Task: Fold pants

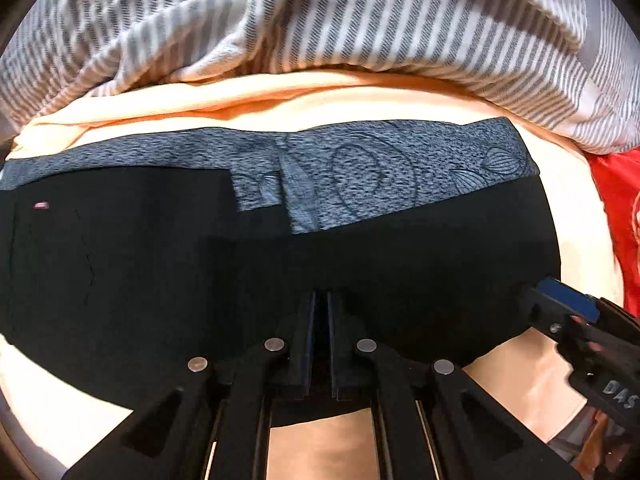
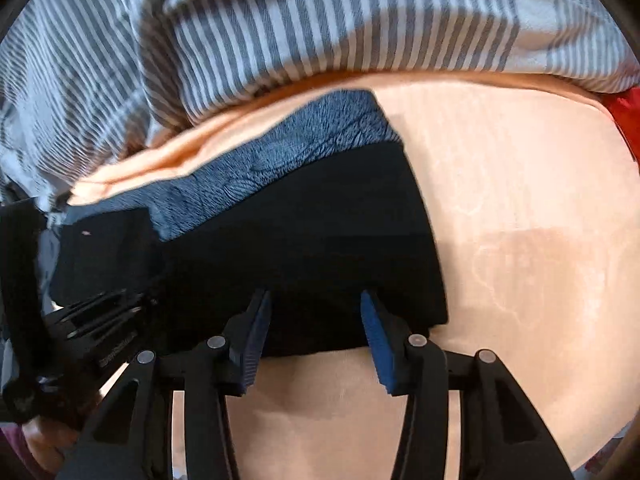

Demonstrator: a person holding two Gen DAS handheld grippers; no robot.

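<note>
Black pants lie folded flat on a peach sheet. A grey-blue patterned cloth shows along their far edge. My left gripper points down at the near edge of the pants, its jaws almost together with only a thin dark slit between them. Black on black hides whether cloth is pinched there. My right gripper stands open over the pants' near right corner. Its blue pads straddle the edge without pressing. One of those pads also shows at the right of the left wrist view.
A grey-and-white striped duvet is heaped along the far side. Red cloth lies at the right edge. Bare peach sheet spreads to the right of the pants. A hand holds the left gripper's body.
</note>
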